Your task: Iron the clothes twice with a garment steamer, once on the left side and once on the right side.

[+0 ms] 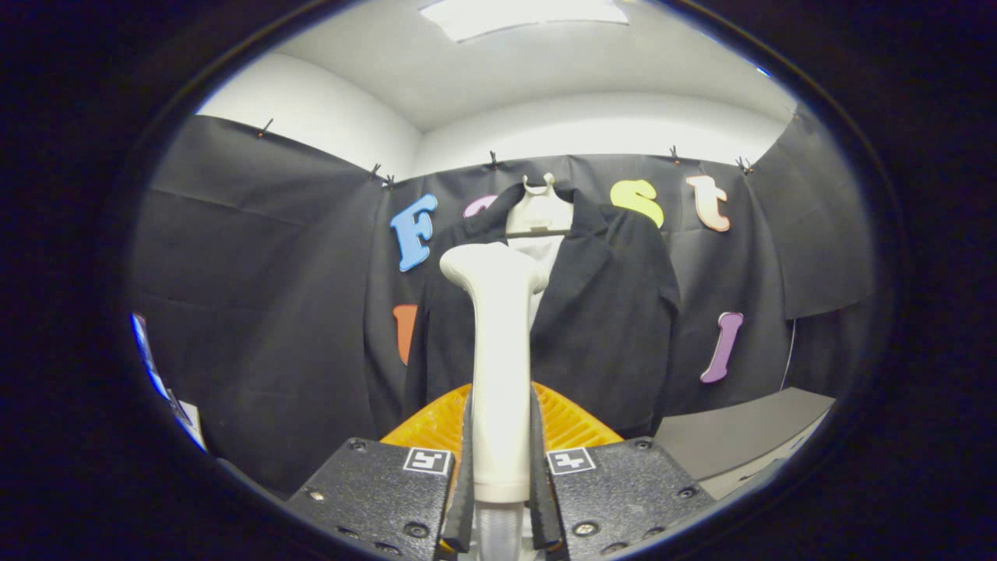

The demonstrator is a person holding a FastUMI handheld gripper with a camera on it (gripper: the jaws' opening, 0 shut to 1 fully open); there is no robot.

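Note:
A white garment steamer (498,351) stands upright between my fingers, its handle clamped by both of them and its head rising in front of the garment. My gripper (500,467) is shut on that handle. Beyond the steamer hangs a dark jacket (615,327) on a white hanger (541,214) against the booth's black cloth wall. The jacket is open at the front, showing a pale lining behind the steamer head. The steamer head points at the jacket's middle, and how far apart they are I cannot tell.
A grey table surface (740,436) lies to the right, below the jacket. The black cloth wall (265,312) surrounds the space left and right.

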